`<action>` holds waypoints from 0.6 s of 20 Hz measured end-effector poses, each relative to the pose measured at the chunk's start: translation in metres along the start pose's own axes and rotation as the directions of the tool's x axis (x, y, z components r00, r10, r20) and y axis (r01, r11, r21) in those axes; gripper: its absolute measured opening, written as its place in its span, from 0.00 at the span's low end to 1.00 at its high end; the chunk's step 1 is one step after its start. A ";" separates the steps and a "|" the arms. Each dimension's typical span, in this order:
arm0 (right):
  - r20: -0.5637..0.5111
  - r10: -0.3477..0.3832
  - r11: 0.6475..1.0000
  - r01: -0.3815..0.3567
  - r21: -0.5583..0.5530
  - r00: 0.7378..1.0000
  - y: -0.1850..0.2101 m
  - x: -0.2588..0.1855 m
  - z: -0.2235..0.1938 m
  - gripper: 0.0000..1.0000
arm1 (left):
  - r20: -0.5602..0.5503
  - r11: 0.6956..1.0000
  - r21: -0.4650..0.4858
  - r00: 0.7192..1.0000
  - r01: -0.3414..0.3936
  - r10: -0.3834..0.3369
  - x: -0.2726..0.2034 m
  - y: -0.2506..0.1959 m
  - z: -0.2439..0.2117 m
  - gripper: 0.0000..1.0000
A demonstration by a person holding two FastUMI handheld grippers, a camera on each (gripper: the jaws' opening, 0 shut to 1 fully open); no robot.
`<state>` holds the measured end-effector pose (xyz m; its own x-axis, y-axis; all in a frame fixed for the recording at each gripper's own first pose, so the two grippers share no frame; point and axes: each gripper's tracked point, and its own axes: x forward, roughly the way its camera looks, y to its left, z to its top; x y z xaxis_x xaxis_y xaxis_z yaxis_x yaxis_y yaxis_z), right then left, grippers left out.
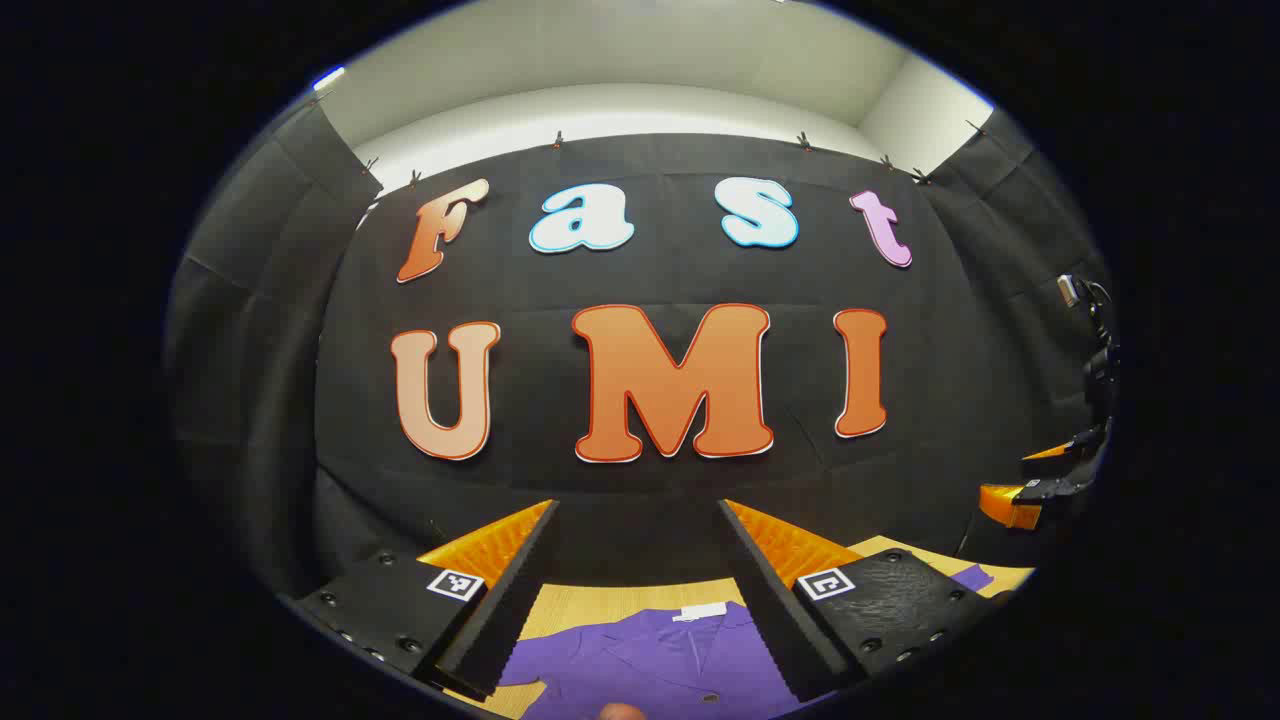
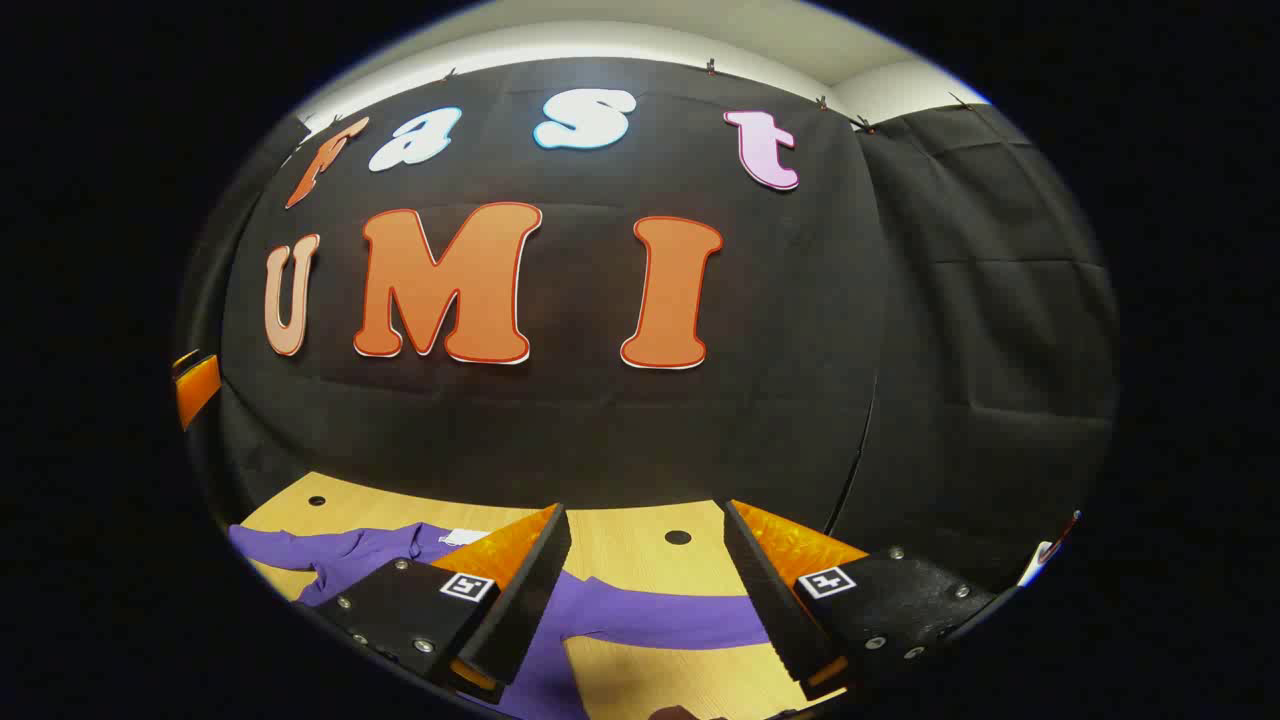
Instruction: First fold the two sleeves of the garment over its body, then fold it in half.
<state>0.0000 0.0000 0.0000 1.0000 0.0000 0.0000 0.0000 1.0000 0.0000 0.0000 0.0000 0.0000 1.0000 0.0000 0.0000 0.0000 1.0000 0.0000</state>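
Observation:
A purple button-up garment lies flat on the wooden table, with a white label at its collar. My left gripper hovers above the collar end, open and holding nothing. In the right gripper view the garment lies at the lower left, and one sleeve stretches out to the right across the table. My right gripper stands open over that sleeve, apart from the cloth. The right gripper also appears at the far right of the left gripper view.
The black cloth wall rises just behind the table's far edge. Two small round holes mark the tabletop. The left gripper shows at the left edge of the right gripper view.

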 end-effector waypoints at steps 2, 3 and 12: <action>0.005 0.006 1.000 -0.006 -0.004 1.000 0.004 0.000 0.003 0.94 | 0.007 1.000 0.018 1.000 0.002 -0.002 0.000 -0.001 0.002 0.98; 0.011 0.011 1.000 -0.011 -0.008 1.000 0.005 -0.002 0.006 0.94 | 0.013 1.000 0.021 1.000 0.004 -0.004 0.000 -0.002 0.005 0.98; -0.014 -0.022 1.000 0.022 -0.015 1.000 -0.012 -0.006 -0.008 0.94 | -0.011 0.999 0.037 1.000 0.025 -0.024 -0.001 -0.011 -0.004 0.98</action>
<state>-0.0059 -0.0121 -0.0075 0.9997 -0.0223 -0.0142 0.0221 0.9996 -0.0147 -0.0006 -0.0112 -0.0039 0.9996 -0.0241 -0.0109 0.0245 0.9990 0.0371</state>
